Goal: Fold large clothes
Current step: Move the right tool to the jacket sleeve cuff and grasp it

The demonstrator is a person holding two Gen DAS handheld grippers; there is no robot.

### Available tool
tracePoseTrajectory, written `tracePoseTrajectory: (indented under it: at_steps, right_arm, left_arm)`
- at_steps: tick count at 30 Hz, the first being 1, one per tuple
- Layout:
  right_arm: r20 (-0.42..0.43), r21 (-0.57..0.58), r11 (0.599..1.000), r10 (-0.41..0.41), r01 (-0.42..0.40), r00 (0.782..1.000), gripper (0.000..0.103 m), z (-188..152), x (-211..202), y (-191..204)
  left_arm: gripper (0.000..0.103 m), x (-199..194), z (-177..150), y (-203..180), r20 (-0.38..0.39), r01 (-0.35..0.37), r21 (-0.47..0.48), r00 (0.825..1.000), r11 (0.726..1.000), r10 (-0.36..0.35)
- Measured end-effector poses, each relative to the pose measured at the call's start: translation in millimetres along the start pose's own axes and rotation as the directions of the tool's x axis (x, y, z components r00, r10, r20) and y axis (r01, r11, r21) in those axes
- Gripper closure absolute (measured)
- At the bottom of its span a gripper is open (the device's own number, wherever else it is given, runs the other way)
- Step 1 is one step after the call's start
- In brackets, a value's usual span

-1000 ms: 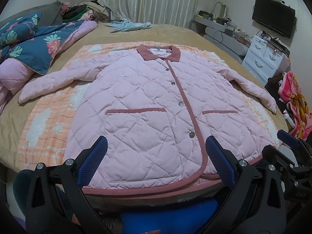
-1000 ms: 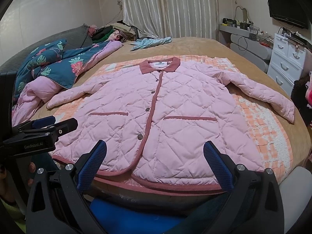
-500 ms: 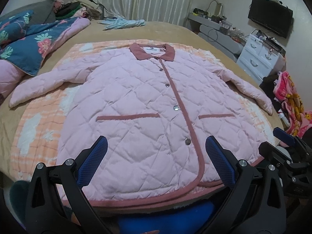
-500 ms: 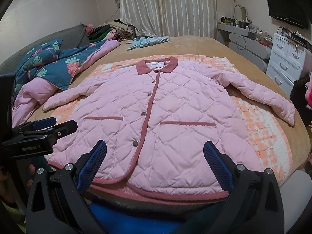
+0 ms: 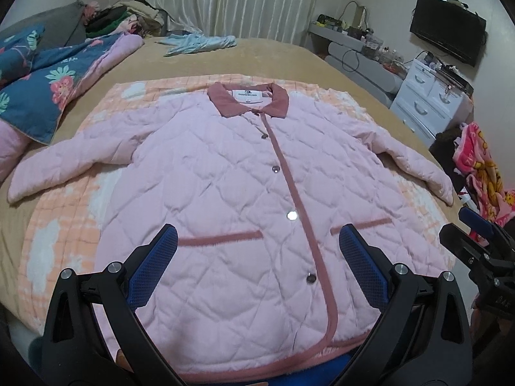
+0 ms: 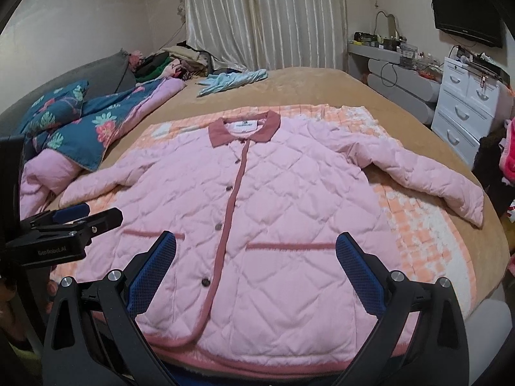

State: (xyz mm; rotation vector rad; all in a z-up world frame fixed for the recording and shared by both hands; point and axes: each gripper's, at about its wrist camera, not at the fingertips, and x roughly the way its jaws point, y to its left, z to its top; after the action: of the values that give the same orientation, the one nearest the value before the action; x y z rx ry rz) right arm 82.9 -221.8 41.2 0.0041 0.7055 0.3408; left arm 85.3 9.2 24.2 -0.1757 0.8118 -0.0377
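Nearest, left tool [image 5: 257,244] with blue-padded fingers [image 5: 154,267] spread wide apart, gripping nothing, poised above the lower front of the pink quilted jacket [image 5: 231,199]. Likewise right tool [image 6: 256,246], fingers [image 6: 359,268] set well apart and empty, over the hem region on the jacket's other half. Each tool visible at the edge of the other's view: right one at far right of the left wrist view, left one at far left of the right wrist view, both just off the jacket's sides. Beneath them, jacket lying flat and face up on an orange-and-white checked blanket [image 5: 61,234], buttoned shut along a dusty-rose placket, silver snaps [image 5: 292,215] in a line, two rose-trimmed pocket openings across the lower front, rose binding round the hem. Further up, both sleeves spread outward and slightly downward, left-hand sleeve cuff [image 5: 19,189] reaching past the blanket onto the tan bedcover [image 5: 289,61], the other sleeve [image 6: 450,193] ending near the bed's right edge. Beyond that, rose collar [image 5: 248,99] with a white label, pointing toward the head of the bed. To the left, a dark blue floral quilt [image 5: 38,96] bunched up, with pink fabric under it. Further back, a light blue garment [image 5: 196,43] crumpled on the bedcover, a heap of clothes, pale curtains [image 5: 244,0]. At right, white drawers [image 5: 428,103] and a wall-mounted television [image 5: 447,37].
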Motion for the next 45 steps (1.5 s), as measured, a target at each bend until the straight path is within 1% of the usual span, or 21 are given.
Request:
tracePoseTrajectory:
  at_steps: [2, 4, 11, 19, 22, 24, 29, 31, 34, 37, 40, 45]
  right_arm:
    - [0.007, -0.001, 1.0, -0.002, 0.002, 1.0, 0.004, 9.4, 3.6, -1.4]
    - [0.013, -0.003, 1.0, -0.007, 0.007, 1.0, 0.004, 17.0, 5.6, -0.6]
    - [0.044, 0.01, 1.0, -0.009, 0.009, 0.999, 0.004, 47.4, 14.7, -4.2]
    - [0.074, 0.03, 0.999, -0.02, 0.018, 0.997, 0.004, 78.2, 23.8, -12.7]
    - [0.091, 0.044, 0.999, -0.026, 0.022, 0.996, 0.004, 89.5, 26.4, -19.6]
    - [0.097, 0.062, 0.998, -0.032, 0.026, 0.995, 0.004, 96.3, 29.0, -24.4]
    - [0.132, 0.103, 0.994, -0.046, 0.033, 0.99, 0.004, 116.6, 32.3, -40.8]
    - [0.144, 0.127, 0.991, -0.056, 0.038, 0.988, 0.004, 123.2, 33.4, -48.4]
    - [0.154, 0.161, 0.986, -0.071, 0.046, 0.985, 0.004, 133.4, 37.1, -62.6]
    - [0.165, 0.192, 0.979, -0.099, 0.066, 0.981, 0.004, 141.0, 41.4, -77.4]
    - [0.166, 0.228, 0.969, -0.131, 0.092, 0.977, 0.004, 145.0, 49.3, -96.1]
    - [0.139, 0.303, 0.945, -0.168, 0.12, 0.976, 0.004, 145.0, 70.2, -131.2]
  left_arm:
    - [0.009, 3.8, 7.6, 1.1, -0.004, 0.019, -0.009, 1.0, 1.0, -0.019]
    - [0.009, 7.0, 17.2, 0.6, -0.007, 0.011, -0.001, 1.0, 1.0, -0.011]
    - [0.009, 5.3, 48.4, -0.8, 0.034, 0.02, 0.02, 0.999, 1.0, -0.02]
    - [0.009, 16.6, 79.6, 0.1, 0.045, 0.0, 0.014, 0.999, 1.0, -0.001]
    - [0.009, 21.9, 90.2, -1.9, 0.064, -0.016, 0.019, 0.998, 1.0, 0.015]
    - [0.009, 29.7, 96.6, -1.0, 0.052, -0.016, 0.012, 0.999, 1.0, 0.015]
    - [0.009, 47.7, 109.9, -2.3, 0.027, -0.017, 0.001, 1.0, 1.0, 0.017]
    - [0.009, 53.1, 114.2, -3.7, 0.031, -0.025, -0.001, 0.999, 1.0, 0.025]
    - [0.009, 62.1, 121.3, -6.9, 0.029, -0.01, -0.012, 1.0, 1.0, 0.01]
    - [0.009, 73.3, 128.6, -15.4, 0.028, -0.031, 0.006, 0.999, 1.0, 0.03]
    - [0.009, 84.0, 135.3, -21.3, 0.017, -0.014, -0.004, 1.0, 1.0, 0.014]
    - [0.009, 105.1, 142.5, -31.1, 0.003, 0.007, 0.001, 1.0, 1.0, -0.007]
